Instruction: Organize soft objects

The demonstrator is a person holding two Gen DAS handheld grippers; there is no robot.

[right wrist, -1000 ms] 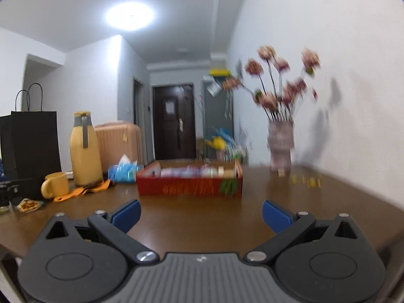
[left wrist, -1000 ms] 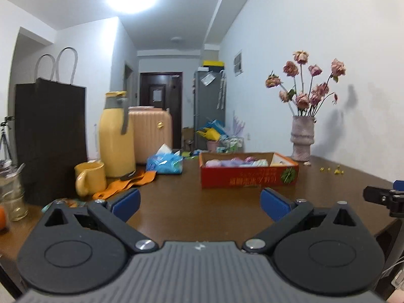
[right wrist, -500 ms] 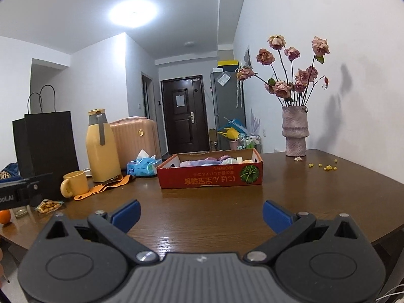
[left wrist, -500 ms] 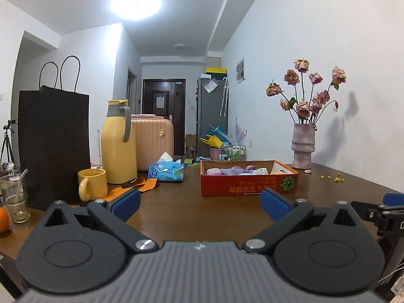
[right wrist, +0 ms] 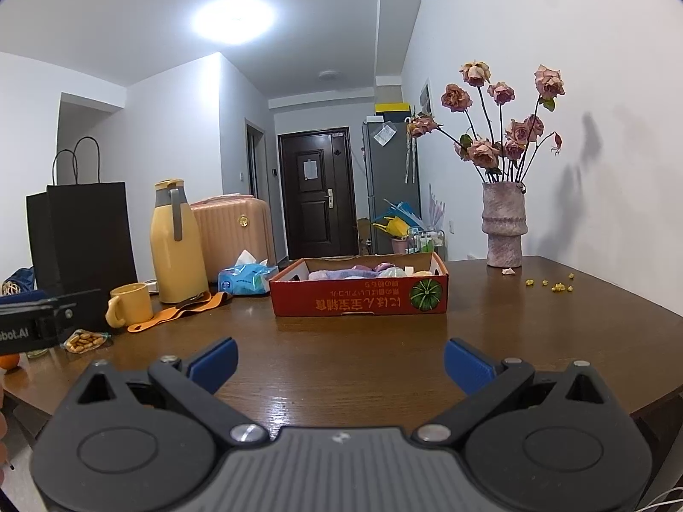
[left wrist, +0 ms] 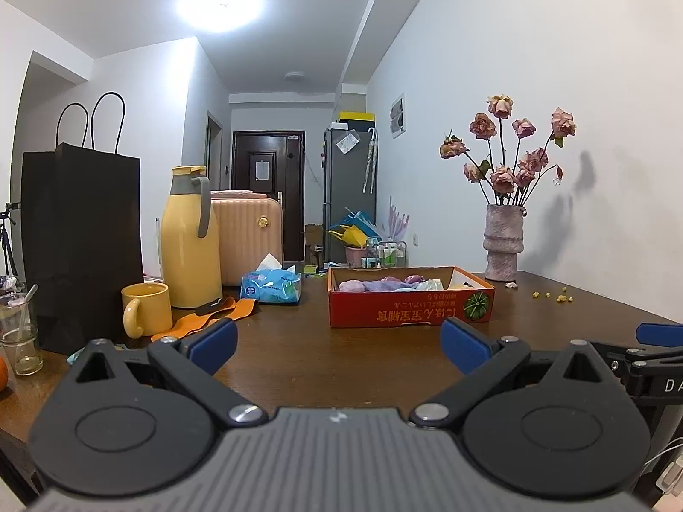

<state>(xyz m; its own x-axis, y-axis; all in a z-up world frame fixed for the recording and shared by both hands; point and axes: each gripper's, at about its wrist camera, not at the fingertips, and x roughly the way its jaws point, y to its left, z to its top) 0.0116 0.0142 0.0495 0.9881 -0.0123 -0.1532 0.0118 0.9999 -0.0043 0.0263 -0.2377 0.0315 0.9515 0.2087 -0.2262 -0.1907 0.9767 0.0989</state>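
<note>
A red cardboard box stands on the brown table, holding several soft pastel items in purple, pink and white. My left gripper is open and empty, low over the near table edge, well short of the box. My right gripper is open and empty too, also short of the box. Each gripper shows at the edge of the other's view, the right one and the left one.
On the left stand a black paper bag, a yellow jug, a yellow mug, an orange strap, a blue tissue pack and a glass. A vase of dried roses stands at back right. A snack packet lies near the mug.
Both grippers have tilted up and steadied; the right view swung from blurred to sharp, and the box now sits a little closer to its centre. The jaws stayed open.
</note>
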